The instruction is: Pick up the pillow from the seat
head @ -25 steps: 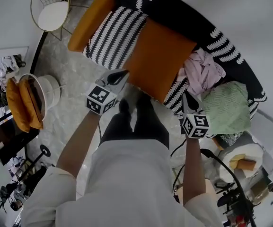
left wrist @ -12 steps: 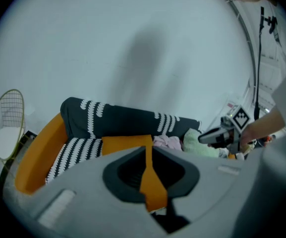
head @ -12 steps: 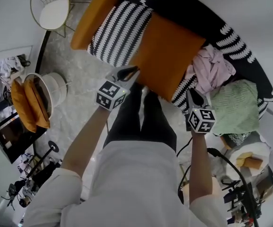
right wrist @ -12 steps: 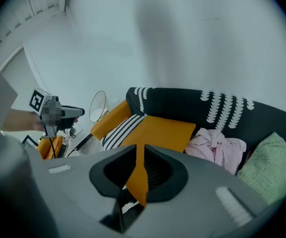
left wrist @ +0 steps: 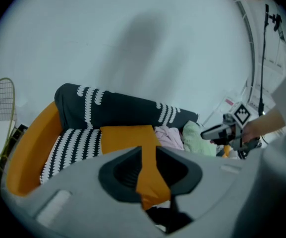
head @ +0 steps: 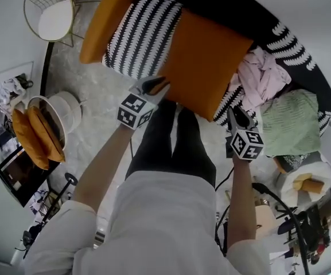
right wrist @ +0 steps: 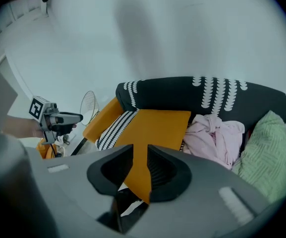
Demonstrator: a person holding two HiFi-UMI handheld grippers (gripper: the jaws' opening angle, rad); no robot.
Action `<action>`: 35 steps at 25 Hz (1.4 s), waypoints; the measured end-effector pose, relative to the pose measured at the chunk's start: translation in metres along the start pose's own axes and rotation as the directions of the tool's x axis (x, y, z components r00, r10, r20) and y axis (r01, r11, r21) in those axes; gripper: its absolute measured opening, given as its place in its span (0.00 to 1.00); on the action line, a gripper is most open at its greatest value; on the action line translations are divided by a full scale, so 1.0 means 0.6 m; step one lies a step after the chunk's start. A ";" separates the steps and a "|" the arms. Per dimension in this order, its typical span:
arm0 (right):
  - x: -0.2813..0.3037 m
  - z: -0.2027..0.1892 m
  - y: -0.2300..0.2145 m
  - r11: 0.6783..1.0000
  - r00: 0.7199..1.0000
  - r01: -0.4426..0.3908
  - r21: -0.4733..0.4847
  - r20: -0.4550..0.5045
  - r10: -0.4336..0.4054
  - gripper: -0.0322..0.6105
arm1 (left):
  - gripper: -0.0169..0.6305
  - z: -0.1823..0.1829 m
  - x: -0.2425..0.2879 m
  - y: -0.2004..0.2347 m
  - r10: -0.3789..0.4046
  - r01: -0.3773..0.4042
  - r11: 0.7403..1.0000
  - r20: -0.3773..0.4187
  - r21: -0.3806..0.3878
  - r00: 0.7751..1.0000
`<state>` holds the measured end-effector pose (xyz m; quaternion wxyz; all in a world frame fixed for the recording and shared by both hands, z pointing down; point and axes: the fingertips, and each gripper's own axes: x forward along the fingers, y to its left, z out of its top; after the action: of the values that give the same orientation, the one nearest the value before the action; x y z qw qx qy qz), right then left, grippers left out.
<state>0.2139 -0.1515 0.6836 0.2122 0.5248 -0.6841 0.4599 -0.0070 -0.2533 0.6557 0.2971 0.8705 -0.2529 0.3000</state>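
Note:
A flat orange pillow [head: 202, 62] lies on the black-and-white striped sofa seat [head: 142, 36], its near edge over the seat's front. My left gripper [head: 158, 85] is at the pillow's near-left corner, jaws opening, orange showing through the narrow gap. My right gripper [head: 236, 112] is by the near-right corner, its jaws opening too. In the left gripper view the pillow [left wrist: 128, 138] fills the gap of the left gripper [left wrist: 148, 150]. The right gripper view shows the same pillow [right wrist: 157, 128] beyond the right gripper [right wrist: 140, 148]. Neither pair of pads visibly presses on it.
Pink clothes [head: 260, 76] and a green cushion [head: 291, 122] lie on the sofa right of the pillow. An orange sofa arm [head: 99, 22] and a wire chair [head: 50, 10] are at the left. A white basket [head: 67, 110] stands on the floor. The person's legs are below the seat's front.
Both grippers have come closer to the pillow's near corners. Their jaws, shut a second ago, now stand slightly apart.

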 end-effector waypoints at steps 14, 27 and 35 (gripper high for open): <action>0.149 -0.067 -0.075 0.986 0.996 0.005 0.165 -0.090 0.010 0.39 | 0.27 -0.105 0.131 0.106 -0.048 0.037 0.995 -0.126 -0.092 0.991; 0.284 -0.144 -0.135 0.972 0.980 0.013 0.236 -0.197 0.035 0.64 | 0.49 -0.197 0.252 0.188 -0.104 0.042 0.962 -0.220 -0.271 0.970; 0.318 -0.167 -0.172 0.953 0.969 0.009 0.303 -0.239 0.067 0.77 | 0.64 -0.221 0.293 0.188 -0.169 0.060 0.933 -0.284 -0.356 0.944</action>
<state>0.2204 -0.1686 0.9215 0.2059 0.4798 -0.5819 0.6236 -0.0045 -0.2890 0.9001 0.4970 0.7609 -0.1996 0.3663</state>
